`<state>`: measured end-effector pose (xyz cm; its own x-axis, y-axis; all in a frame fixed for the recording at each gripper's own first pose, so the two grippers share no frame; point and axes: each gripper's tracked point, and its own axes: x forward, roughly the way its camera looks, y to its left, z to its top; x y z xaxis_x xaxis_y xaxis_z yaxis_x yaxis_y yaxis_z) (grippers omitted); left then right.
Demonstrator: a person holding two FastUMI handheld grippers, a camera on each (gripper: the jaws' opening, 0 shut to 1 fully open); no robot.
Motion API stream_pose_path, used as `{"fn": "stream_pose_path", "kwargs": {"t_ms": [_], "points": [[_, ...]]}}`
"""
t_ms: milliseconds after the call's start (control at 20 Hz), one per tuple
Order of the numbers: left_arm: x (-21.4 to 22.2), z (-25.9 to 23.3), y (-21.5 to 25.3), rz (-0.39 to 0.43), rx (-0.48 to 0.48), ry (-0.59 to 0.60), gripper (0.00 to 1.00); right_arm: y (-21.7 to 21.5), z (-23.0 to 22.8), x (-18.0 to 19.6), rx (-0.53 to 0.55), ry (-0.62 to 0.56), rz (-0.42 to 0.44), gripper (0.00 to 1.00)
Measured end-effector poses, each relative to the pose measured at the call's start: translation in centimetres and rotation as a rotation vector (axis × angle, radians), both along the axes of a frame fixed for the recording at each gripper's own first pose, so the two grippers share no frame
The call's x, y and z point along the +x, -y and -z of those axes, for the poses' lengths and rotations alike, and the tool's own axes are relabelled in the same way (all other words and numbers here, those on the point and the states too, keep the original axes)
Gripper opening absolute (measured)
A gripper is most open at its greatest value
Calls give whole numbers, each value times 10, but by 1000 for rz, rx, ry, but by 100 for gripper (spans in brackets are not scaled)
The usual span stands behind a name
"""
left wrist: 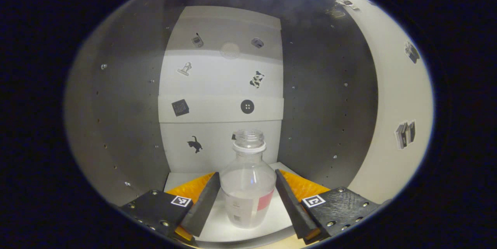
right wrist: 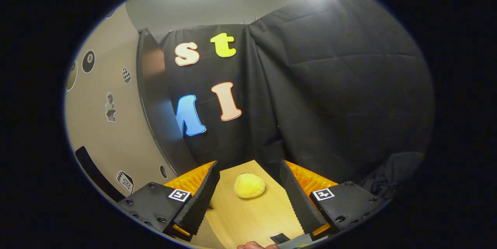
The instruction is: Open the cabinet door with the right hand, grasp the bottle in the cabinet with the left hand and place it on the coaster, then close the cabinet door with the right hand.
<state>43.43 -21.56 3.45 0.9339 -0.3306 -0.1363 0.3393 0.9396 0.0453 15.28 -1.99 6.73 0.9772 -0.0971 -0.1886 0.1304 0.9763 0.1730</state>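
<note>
Clear bottle stands on cabinet shelf, between spread fingers of left hand-held gripper, not yet pinched. Close evenly on body, lift straight. Right hand-held gripper open, empty, over bench.

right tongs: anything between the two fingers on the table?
Yes. In the right gripper view, a yellow puffy object lies on the wooden table between the open right tongs' fingers, touching neither.

Clear bottle with perhaps a red-and-white label, white shelf, yellow sponge-like lump.
</note>
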Motion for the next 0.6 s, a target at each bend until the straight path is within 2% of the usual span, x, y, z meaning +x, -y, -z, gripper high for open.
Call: {"fn": "stream_pose_path", "kwargs": {"t_ms": [100, 150, 200, 400, 600], "points": [[-3, 3, 2, 0, -9, -13, 88, -1, 7, 8, 23, -16, -17, 98], [-4, 3, 3, 3, -7, -16, 87, 0, 9, 12, 29, -20, -26, 93], [-4, 4, 3, -4, 10, -11, 89, -1, 11, 16, 31, -22, -35, 93], [-11, 3, 4, -28, 88, 22, 78, 2, 12, 27, 32, -15, -68, 93], [-33, -1, 13, -15, 35, 13, 75, 4, 13, 35, 31, 0, -105, 93]]}}
